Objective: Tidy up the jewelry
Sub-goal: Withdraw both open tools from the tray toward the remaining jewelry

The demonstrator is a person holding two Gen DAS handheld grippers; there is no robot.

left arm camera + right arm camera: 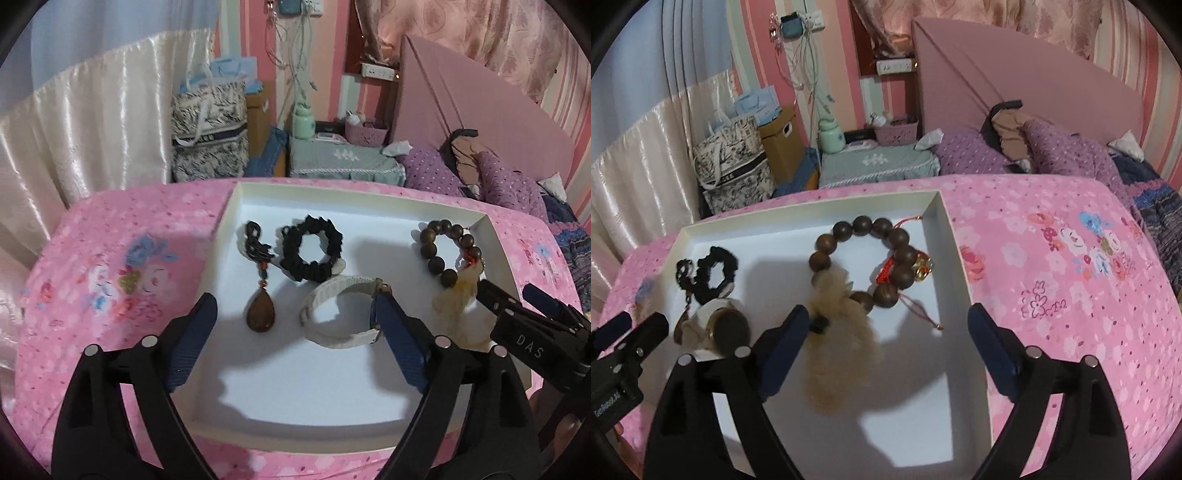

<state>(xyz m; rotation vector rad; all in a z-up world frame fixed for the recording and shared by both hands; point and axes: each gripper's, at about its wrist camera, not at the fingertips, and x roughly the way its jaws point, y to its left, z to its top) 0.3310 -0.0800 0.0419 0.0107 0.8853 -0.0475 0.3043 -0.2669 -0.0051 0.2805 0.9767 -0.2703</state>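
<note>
Both grippers (299, 325) (888, 334) are held apart, empty, over tray (369, 190); jewelry is laid out; withdrawal is judged next.

A bed (1052, 280) covered with a pink floral sheet (110, 280) carries everything. A shallow white tray (258, 369) lies flat directly on the sheet, under and ahead of the left claw (295, 317); the right claw (886, 332) hangs over the tray's right wall.
</note>
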